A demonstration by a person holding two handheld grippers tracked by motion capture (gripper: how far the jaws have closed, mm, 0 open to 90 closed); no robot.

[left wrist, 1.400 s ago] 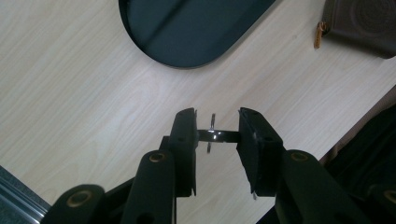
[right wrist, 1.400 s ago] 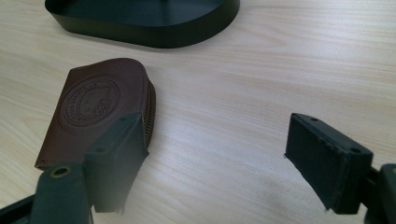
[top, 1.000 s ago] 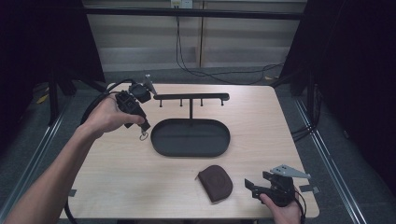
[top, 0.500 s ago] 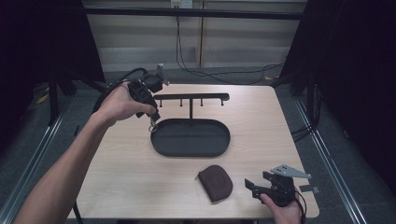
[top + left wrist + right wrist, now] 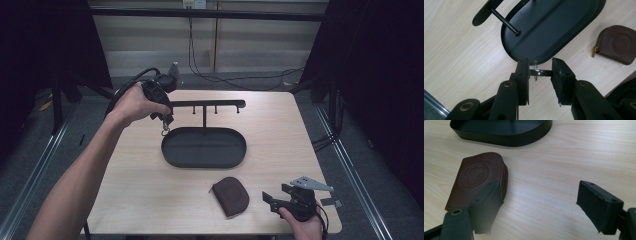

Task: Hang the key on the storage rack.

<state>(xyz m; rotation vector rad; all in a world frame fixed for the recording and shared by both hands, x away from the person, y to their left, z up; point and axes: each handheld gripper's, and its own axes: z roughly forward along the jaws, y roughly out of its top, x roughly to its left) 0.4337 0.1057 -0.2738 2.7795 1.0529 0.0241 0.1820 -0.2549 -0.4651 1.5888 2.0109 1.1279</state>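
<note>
- Light wooden table (image 5: 125, 185), seen from above, bearing a black oval metal tray (image 5: 204, 147) with a T-shaped hanger bar (image 5: 205, 104) rising from its far side.
- Left gripper (image 5: 163, 120) held by the left hand (image 5: 134, 102), raised above the table just beside the left end of the hanger bar and over the tray's near-left rim.
- In the left gripper view, left gripper (image 5: 539, 73) with jaws drawn close and pinching a small dark strap with a silver metal ring (image 5: 535, 70); strap spanning the narrow gap between the two pads, ring standing edge-on near the left pad.
- Same strap and ring (image 5: 163, 131) hanging below the gripper in the high view, above the tray's left edge; too small there for further detail.
- Tray (image 5: 554, 27) and one end of the hanger bar (image 5: 482, 16) lying beyond the jaws in the left gripper view.
- Small brown leather zip pouch with embossed round emblem (image 5: 230, 195) flat on the table, near the front edge, apart from the tray.
- Right gripper (image 5: 277, 201) held by the right hand (image 5: 302, 225) low at the front right corner of the table, jaws spread wide and empty, pointing toward the pouch.
- In the right gripper view, right gripper (image 5: 541, 205) with its left jaw in front of the pouch (image 5: 474, 177); contact cannot be told; right jaw over bare wood; tray wall (image 5: 506, 140) beyond.
</note>
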